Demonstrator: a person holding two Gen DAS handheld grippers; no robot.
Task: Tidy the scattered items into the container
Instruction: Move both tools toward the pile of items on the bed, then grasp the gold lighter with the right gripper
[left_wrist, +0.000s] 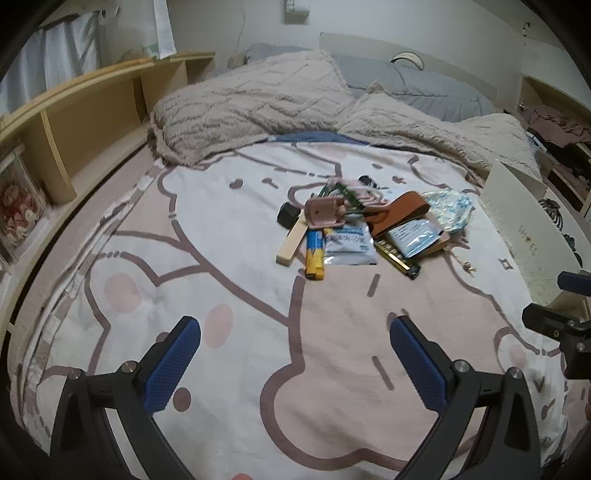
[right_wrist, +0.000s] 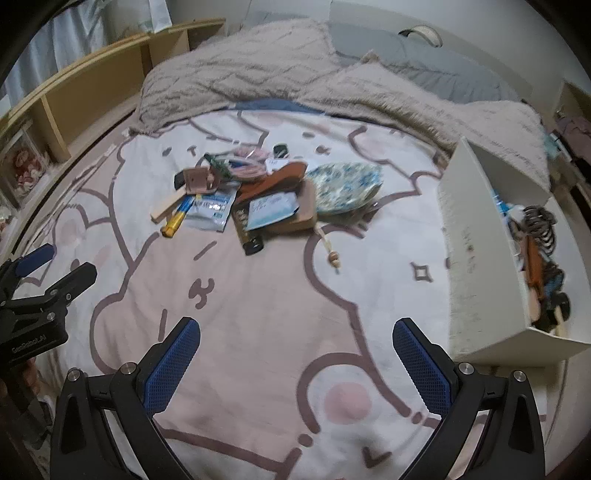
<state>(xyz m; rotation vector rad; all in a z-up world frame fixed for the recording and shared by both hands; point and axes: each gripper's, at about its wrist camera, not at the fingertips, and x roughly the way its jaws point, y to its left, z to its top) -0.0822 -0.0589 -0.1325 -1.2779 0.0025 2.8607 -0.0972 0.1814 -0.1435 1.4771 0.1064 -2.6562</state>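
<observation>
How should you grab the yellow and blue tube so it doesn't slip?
Grip the yellow tube across its narrow width near the middle, coming down from above. It lies flat on the blanket, its near end clear of the pile, so the open left gripper can probably straddle it there, jaws either side. Its far end sits among other items.

Cartoon-print bed (left_wrist: 236, 280), scattered items (left_wrist: 365, 229), white box (right_wrist: 476, 258), fuzzy blanket (left_wrist: 258, 103)

The bedspread (left_wrist: 236, 280) is white and pale pink with mauve cartoon outlines. The box (right_wrist: 476, 258) is white. A pouch (right_wrist: 345, 188) bears a blue floral print; a tube (left_wrist: 314, 254) is yellow and blue; gripper pads (left_wrist: 173, 365) are blue.
</observation>
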